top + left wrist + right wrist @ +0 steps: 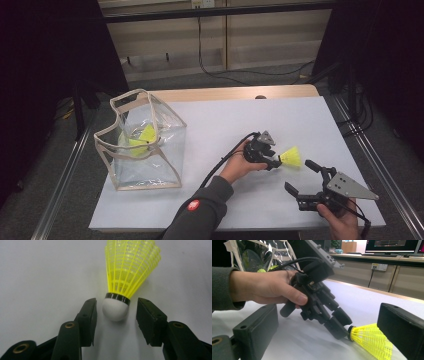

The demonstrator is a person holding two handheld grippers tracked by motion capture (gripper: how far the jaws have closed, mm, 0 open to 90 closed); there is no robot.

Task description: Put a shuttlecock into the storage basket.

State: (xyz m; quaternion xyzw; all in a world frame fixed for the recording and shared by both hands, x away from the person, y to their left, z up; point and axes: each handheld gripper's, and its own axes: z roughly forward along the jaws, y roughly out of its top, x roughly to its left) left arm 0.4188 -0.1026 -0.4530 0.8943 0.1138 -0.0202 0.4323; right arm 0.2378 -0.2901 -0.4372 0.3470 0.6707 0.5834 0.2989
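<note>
A yellow shuttlecock [292, 157] lies on its side on the white table mat, right of centre. My left gripper [276, 161] points at its white cork from the left. In the left gripper view the cork sits between the two pads of this gripper [116, 302], with a gap on each side, so the jaws are open around it. The yellow skirt [130, 267] fans away from the jaws. My right gripper [298, 175] hovers near the front right edge, open and empty. Its fingers [257, 327] frame the shuttlecock [372, 340] and the left gripper [344, 331].
A clear plastic bag with beige trim [165, 160] stands upright at the left of the mat, with yellow shuttlecocks [142, 140] inside. The white mat [225, 120] covers a wooden table. Cables lie on the floor behind the table.
</note>
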